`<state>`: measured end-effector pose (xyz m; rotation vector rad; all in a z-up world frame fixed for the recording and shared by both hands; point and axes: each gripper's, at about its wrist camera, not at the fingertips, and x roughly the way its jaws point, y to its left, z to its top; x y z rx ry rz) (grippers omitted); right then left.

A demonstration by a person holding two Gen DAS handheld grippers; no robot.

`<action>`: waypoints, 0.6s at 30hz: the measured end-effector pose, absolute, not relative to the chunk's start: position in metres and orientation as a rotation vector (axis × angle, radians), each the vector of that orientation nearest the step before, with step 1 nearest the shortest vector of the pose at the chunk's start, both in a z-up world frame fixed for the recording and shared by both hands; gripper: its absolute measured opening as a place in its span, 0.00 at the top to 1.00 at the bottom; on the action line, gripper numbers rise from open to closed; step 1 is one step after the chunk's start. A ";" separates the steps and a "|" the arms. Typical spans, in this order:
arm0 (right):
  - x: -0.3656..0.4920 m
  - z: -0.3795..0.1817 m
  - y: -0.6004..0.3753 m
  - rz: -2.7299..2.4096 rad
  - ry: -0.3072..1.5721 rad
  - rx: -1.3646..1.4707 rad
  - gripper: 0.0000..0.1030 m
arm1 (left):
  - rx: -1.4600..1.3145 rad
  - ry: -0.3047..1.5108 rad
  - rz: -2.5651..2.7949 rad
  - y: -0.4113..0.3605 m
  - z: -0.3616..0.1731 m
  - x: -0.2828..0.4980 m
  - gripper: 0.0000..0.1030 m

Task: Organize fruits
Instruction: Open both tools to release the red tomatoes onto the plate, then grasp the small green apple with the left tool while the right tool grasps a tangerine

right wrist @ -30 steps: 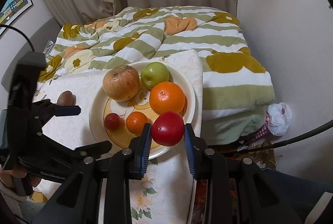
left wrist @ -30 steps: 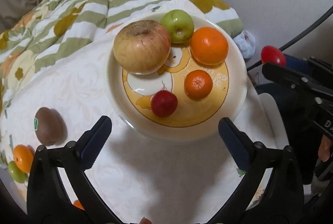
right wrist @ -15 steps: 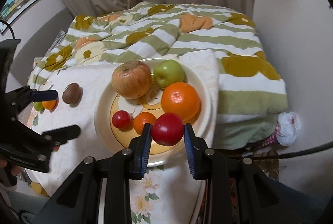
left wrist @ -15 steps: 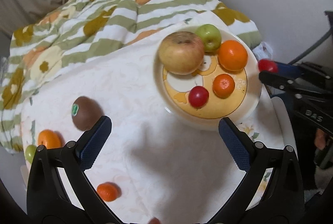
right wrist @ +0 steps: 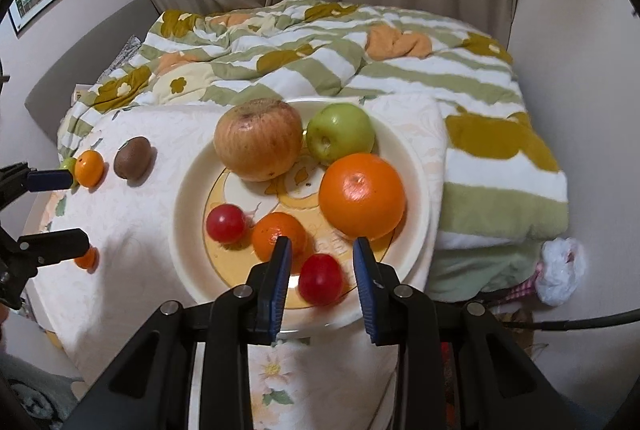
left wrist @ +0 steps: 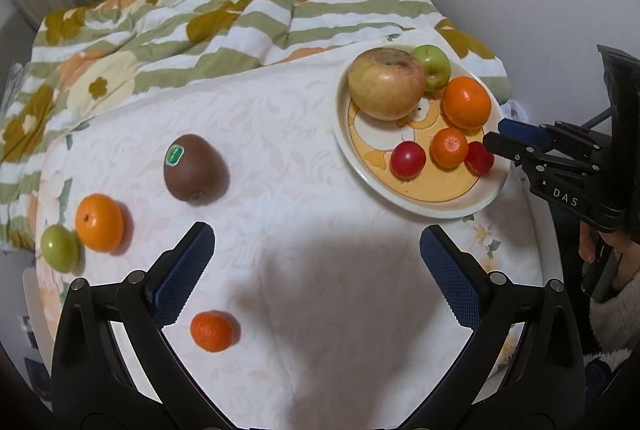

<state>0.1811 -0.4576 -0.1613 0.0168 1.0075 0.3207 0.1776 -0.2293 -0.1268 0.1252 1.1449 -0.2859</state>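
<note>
A cream plate (right wrist: pixel 188 190) holds a big yellow-red apple (right wrist: pixel 258 138), a green apple (right wrist: pixel 340 132), a large orange (right wrist: pixel 362 196), a mandarin (right wrist: pixel 278 234) and a small red fruit (right wrist: pixel 226 223). A second red fruit (right wrist: pixel 321 279) rests on the plate's near side between the pads of my right gripper (right wrist: pixel 322 246), whose jaws are opening with a gap on each side. My left gripper (left wrist: pixel 316 232) stands wide open over the white cloth, holding nothing. Loose on the cloth lie a kiwi (left wrist: pixel 195 169), an orange (left wrist: pixel 100 217), a small green fruit (left wrist: pixel 59 248) and a mandarin (left wrist: pixel 211 331).
The cloth-covered table (left wrist: pixel 320 290) stands against a bed with a striped flowered quilt (left wrist: pixel 224 10). Its right edge drops off beside a white wall. A white plastic bag (right wrist: pixel 560 270) lies on the floor there. A hand in a fleece sleeve (left wrist: pixel 616 294) holds the right tool.
The right gripper sank to the plate, set the red fruit down and spread its pads off it. The left gripper drew back and leftward, bringing the loose fruits into its view.
</note>
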 end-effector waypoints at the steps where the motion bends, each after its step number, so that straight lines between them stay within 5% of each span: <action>1: 0.181 -0.162 -0.457 0.317 1.015 0.019 0.56 | 0.121 1.144 -0.282 -0.229 -0.127 0.177 0.00; 4: 0.175 -0.159 -0.457 0.325 0.998 0.038 0.11 | 0.112 1.136 -0.270 -0.223 -0.124 0.172 0.00; 18: 0.151 -0.108 -0.448 0.344 0.924 0.040 0.10 | 0.049 1.016 -0.102 -0.168 -0.075 0.117 0.00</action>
